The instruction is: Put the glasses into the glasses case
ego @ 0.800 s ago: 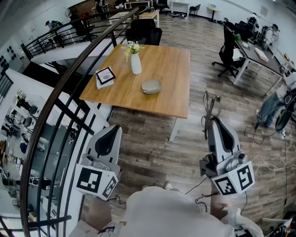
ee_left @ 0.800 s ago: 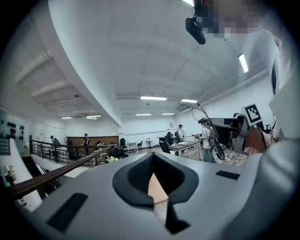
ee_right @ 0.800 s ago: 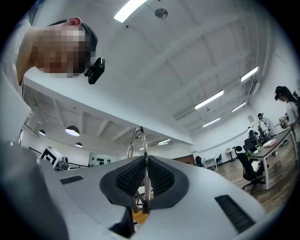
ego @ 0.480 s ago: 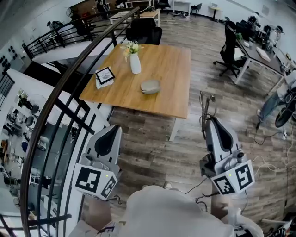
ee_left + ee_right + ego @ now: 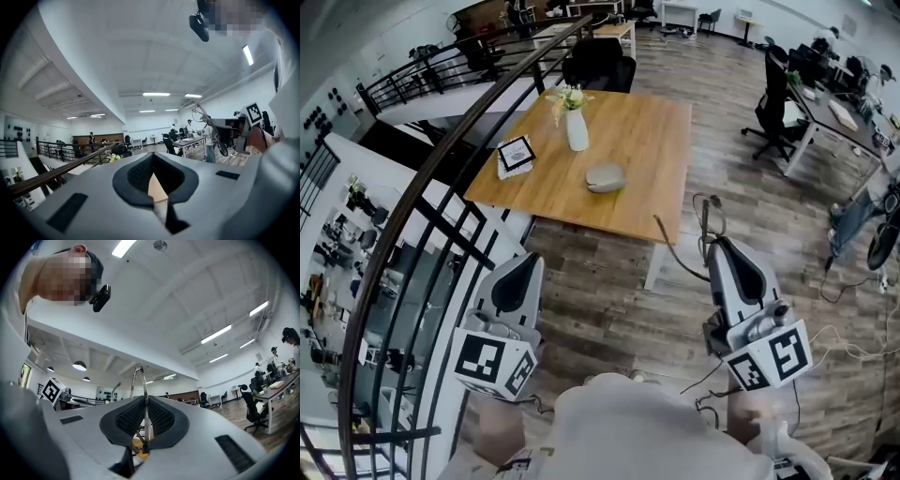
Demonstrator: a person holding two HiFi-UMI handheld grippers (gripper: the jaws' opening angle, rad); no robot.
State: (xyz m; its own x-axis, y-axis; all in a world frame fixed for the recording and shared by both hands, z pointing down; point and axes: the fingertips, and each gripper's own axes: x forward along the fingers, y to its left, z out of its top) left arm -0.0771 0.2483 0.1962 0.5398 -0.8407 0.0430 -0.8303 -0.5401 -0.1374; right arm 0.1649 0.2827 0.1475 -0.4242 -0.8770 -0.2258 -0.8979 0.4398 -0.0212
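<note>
The grey oval glasses case (image 5: 606,176) lies shut on the wooden table (image 5: 649,141), near its front edge. My right gripper (image 5: 719,246) hovers over the floor in front of the table's right corner, shut on thin wire-framed glasses (image 5: 705,217). The frame stands upright between the pads (image 5: 140,385), and one temple arm sticks out to the left. My left gripper (image 5: 528,260) hangs lower left by the railing, its jaws together with nothing in them (image 5: 152,159). Both grippers are well short of the case.
A white vase with flowers (image 5: 576,127) and a small framed card (image 5: 515,155) stand on the table's left half. A curved black railing (image 5: 441,187) runs along the left. A black office chair (image 5: 598,64) is behind the table, and desks with chairs (image 5: 811,103) at far right.
The right gripper has shifted slightly left toward the table with the glasses. One temple arm has swung out to the left. The left gripper has barely moved.
</note>
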